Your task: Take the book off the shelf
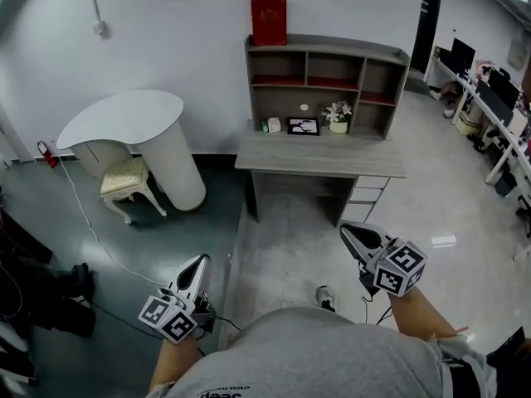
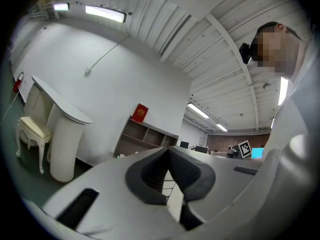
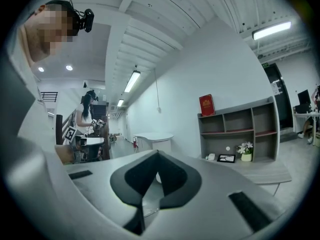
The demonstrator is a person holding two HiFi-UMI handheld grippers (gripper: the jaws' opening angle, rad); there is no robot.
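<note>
The red book (image 1: 269,21) stands upright on top of the shelf (image 1: 328,48), at its left end against the wall; left gripper (image 1: 201,261) and right gripper (image 1: 346,229) hang well short of the shelf, both clenched on nothing, probably because no grasp is due yet.

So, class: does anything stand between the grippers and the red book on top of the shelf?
Nothing visible blocks the book, alone atop the shelf. Floor lies between the left gripper, the right gripper and the desk, which juts out below the shelf; a reach likely goes over it.
</note>
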